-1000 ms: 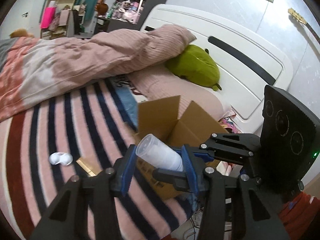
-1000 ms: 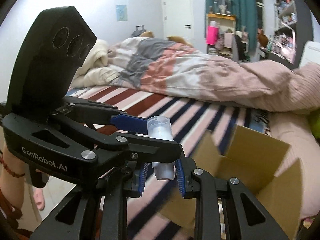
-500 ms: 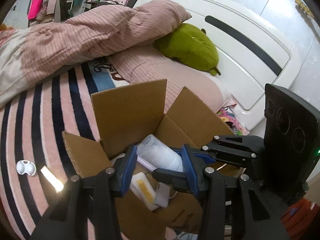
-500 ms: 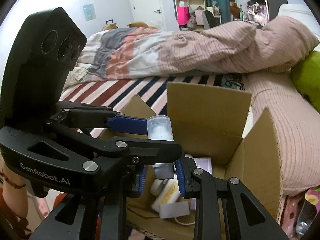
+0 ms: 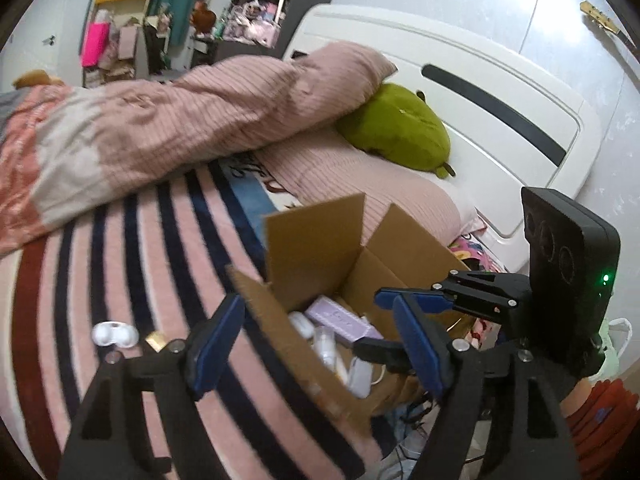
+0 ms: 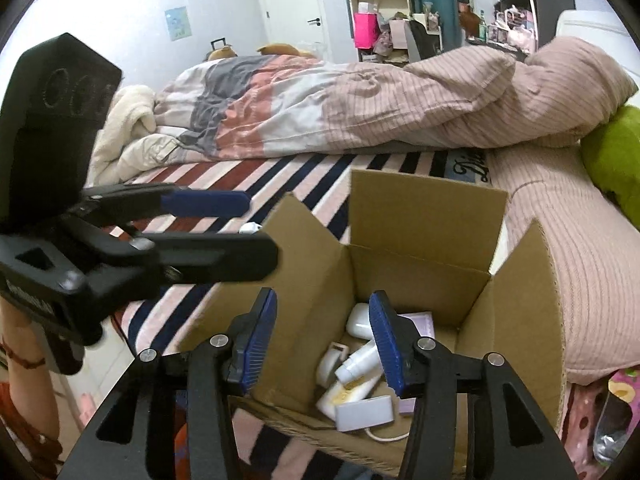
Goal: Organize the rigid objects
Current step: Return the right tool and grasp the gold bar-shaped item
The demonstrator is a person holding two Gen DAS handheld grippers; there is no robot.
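An open cardboard box stands on the striped bedspread; it also shows in the left wrist view. Inside lie a white bottle, a white earbud case, a lilac box, a white charger and other small items. My right gripper is open and empty over the box's near side. My left gripper is open and empty, straddling the box's near left wall; it also shows in the right wrist view. A small white case and a gold item lie on the bedspread left of the box.
A pink and grey duvet is heaped across the far side of the bed. A pink pillow and a green plush toy lie by the white headboard. Clutter lies on the floor past the bed edge.
Both grippers held the white bottle together over the box; both have opened and the bottle now lies inside the box. The left gripper has pulled back a little.
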